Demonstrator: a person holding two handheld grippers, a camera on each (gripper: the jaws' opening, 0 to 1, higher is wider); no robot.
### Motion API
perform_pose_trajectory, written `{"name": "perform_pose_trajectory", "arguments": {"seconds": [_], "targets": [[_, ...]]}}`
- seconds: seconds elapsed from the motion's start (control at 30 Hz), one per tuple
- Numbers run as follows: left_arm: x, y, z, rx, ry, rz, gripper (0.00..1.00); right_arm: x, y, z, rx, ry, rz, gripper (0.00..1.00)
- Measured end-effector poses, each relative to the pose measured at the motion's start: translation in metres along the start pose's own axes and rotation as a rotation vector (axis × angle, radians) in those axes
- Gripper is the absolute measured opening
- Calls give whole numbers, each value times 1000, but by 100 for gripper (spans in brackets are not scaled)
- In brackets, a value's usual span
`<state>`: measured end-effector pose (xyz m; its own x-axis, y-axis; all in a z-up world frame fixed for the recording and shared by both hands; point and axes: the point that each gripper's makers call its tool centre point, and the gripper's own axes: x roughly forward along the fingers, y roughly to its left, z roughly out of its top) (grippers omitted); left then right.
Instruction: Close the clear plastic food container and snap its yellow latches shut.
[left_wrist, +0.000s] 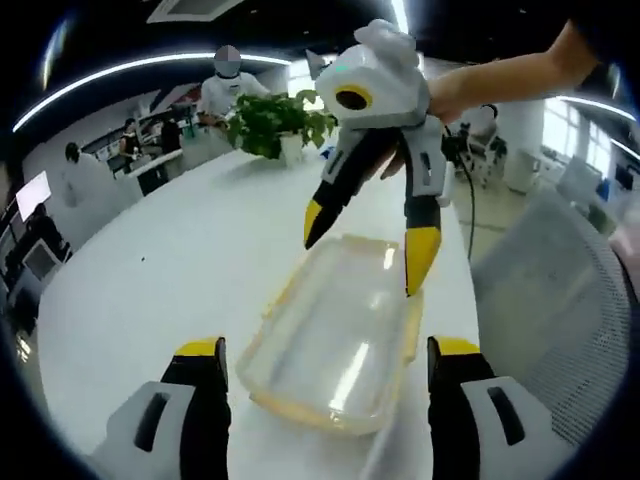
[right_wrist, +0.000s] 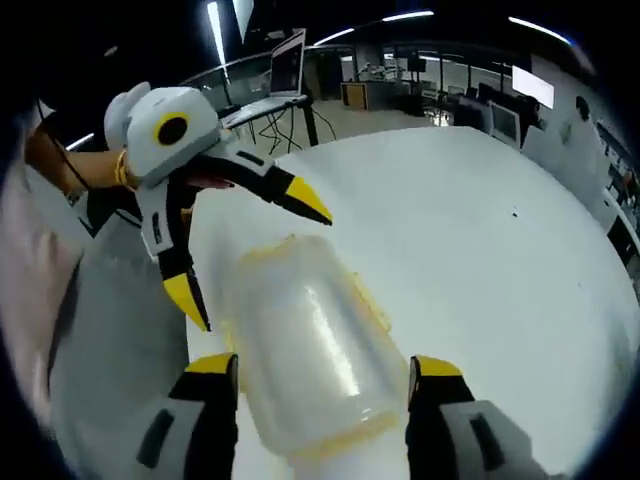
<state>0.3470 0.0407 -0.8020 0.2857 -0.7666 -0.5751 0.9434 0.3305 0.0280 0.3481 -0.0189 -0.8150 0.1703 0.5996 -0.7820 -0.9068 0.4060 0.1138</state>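
Note:
The clear plastic food container (left_wrist: 335, 335) with yellow latches lies on the white table (left_wrist: 170, 270), its lid resting on top. My left gripper (left_wrist: 328, 352) is open, its yellow-tipped jaws standing on either side of the container's near end. From the far side, my right gripper (left_wrist: 372, 245) hangs open over the container's far end. In the right gripper view the container (right_wrist: 305, 345) sits between the spread jaws of my right gripper (right_wrist: 325, 372), and the left gripper (right_wrist: 250, 255) stands open above its far end. Neither gripper holds anything.
A potted green plant (left_wrist: 275, 122) stands at the table's far end, with people at desks behind it. A grey mesh chair (left_wrist: 565, 300) is beside the table edge near the container. A laptop (right_wrist: 285, 62) sits on a stand beyond the table.

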Motion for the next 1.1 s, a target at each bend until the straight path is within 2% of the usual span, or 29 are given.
{"name": "perform_pose_trajectory", "arguments": {"seconds": [0.03,0.1,0.23,0.53,0.63,0.7,0.73,1.1], "targets": [[0,2,2,8,-19,17,82,-1,1,-2,-7,1,3,68],[0,0,1,-1,-22,7,77,-3,3,-3,-7,-7,7,69],[2,3,-6,-9,3,6,79,-6,5,-6,-5,-11,10,71],[6,5,-13,-18,27,-18,81,-5,5,-14,-109,15,-21,69],[8,3,-15,-17,38,-30,78,-5,5,-13,-103,5,-22,68],[9,2,-16,-10,40,-31,78,-5,-2,-17,-178,31,-60,65],[9,3,-16,-5,40,-32,78,-5,3,-15,-124,11,-37,64],[10,10,-18,-2,43,-42,77,-3,-3,-10,-143,12,-29,62]]}}
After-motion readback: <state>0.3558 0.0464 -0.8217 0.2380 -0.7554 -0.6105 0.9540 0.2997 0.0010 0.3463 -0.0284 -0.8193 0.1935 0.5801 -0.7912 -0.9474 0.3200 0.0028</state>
